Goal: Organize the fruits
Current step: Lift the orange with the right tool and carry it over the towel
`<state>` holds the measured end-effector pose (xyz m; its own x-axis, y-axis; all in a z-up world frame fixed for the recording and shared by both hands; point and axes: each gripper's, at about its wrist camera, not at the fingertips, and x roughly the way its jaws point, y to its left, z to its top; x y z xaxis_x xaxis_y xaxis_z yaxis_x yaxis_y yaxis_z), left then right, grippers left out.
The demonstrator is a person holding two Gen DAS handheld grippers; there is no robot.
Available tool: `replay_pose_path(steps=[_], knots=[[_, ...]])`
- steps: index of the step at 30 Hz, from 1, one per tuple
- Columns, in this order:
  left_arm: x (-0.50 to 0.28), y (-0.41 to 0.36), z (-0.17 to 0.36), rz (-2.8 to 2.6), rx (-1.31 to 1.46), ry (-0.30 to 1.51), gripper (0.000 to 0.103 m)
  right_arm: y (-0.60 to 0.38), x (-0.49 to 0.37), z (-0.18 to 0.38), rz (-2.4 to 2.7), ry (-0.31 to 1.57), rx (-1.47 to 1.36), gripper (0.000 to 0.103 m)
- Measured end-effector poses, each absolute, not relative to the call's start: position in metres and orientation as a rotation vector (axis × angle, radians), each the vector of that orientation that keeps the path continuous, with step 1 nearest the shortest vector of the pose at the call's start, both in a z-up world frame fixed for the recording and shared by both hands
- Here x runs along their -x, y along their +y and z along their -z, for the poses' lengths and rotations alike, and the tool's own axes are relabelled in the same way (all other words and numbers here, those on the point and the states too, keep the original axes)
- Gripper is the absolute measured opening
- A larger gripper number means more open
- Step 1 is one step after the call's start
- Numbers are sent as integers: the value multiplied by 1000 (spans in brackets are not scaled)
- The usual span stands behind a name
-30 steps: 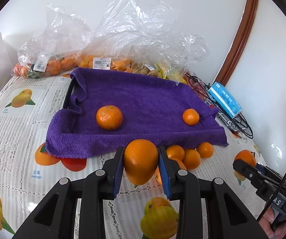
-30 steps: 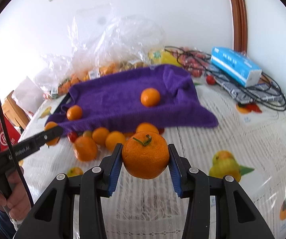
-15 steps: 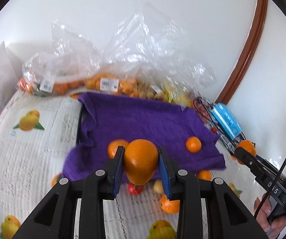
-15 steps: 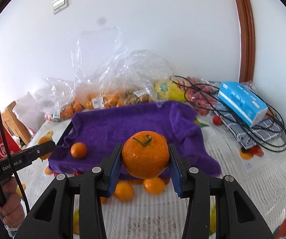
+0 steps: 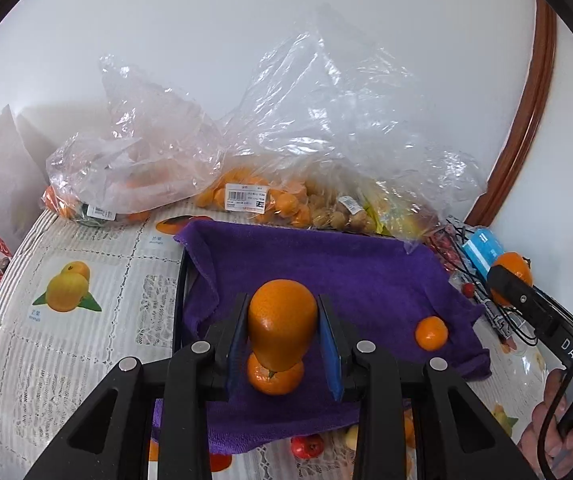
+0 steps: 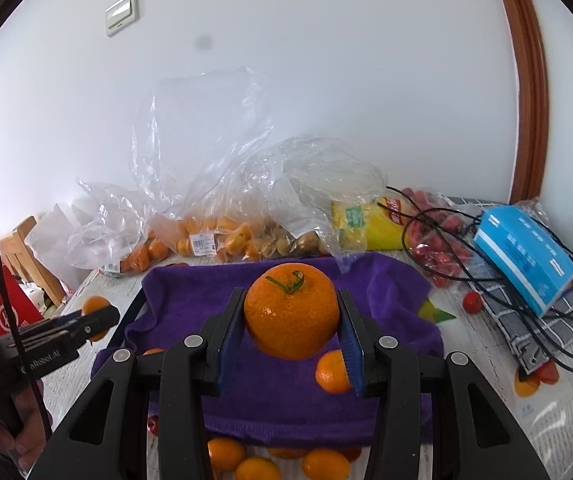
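Domestic interior, probably a dining corner. A table is covered by a lace-patterned tablecloth [image 5: 86,344] printed with fruit pictures, set against a plain white wall bearing a wall switch [image 6: 121,14] and a brown wooden door frame [image 6: 528,80]. Clear grocery bags [image 5: 326,128] with price labels hold fruit; a tissue pack [image 6: 526,256], a purple towel [image 5: 346,272] and a wooden chair [image 6: 22,248] complete the household setting.

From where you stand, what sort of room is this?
Probably a home dining area. A table under a fruit-print lace tablecloth stands against a white wall, clear plastic grocery bags of oranges lie at the back, and a wooden chair stands beside the table.
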<state>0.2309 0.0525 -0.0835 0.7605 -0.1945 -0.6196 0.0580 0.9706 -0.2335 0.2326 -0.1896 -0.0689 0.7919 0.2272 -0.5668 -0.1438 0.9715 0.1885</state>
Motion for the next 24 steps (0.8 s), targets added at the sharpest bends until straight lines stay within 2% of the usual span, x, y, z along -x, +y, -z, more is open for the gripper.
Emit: replay_pose_path(steps=[9,24], knots=[[-240,69,109,86,231,741,31,-182,-250,118,-209,724,-115,44],[-242,70,116,64,245,749,31,-185,-249,125,-215,738,-137,44]])
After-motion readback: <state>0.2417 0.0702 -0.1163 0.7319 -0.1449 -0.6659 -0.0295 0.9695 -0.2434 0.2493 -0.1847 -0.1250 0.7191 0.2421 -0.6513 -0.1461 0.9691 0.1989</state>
